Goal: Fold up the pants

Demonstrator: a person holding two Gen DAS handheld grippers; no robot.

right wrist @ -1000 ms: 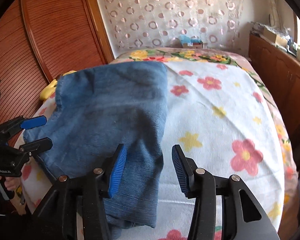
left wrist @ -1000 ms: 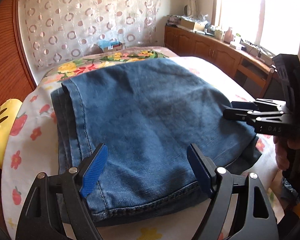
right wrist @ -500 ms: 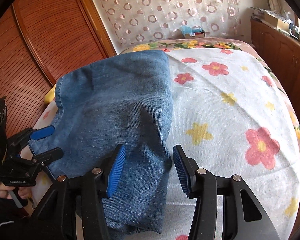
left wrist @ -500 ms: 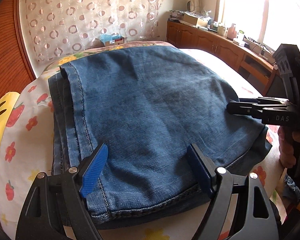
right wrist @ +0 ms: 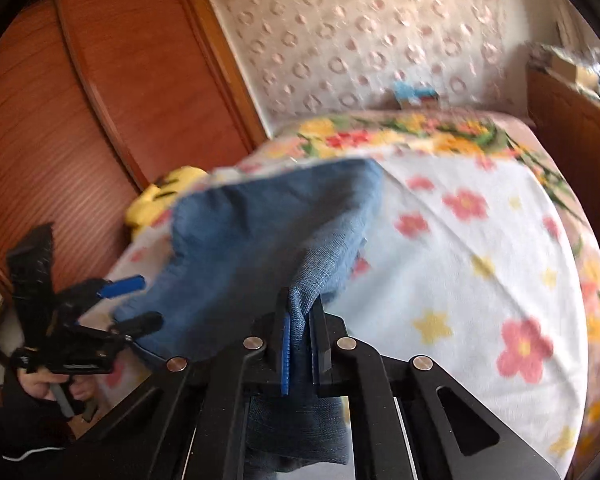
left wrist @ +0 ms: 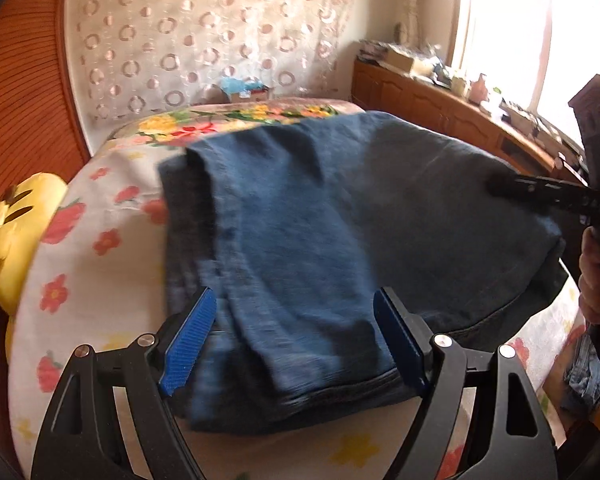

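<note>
Since the frame half a second earlier, the right gripper (right wrist: 300, 354) has gone from spread over the denim to pressed together on a pinched edge of the pants (right wrist: 260, 240), and that edge is now lifted off the bed (right wrist: 480, 240). The pinched fold stands upright between the blue pads (right wrist: 286, 354), with more denim hanging below them. The left gripper (left wrist: 296, 344) remains spread wide, its two fingers straddling the near hem of the pants (left wrist: 340, 220) without clamping it. The pants lie folded on the floral bed sheet, toward the side with the wooden wardrobe (right wrist: 120, 100). A yellow plush toy (left wrist: 16, 220) sits at the bed edge, beside the pants but apart from them.
</note>
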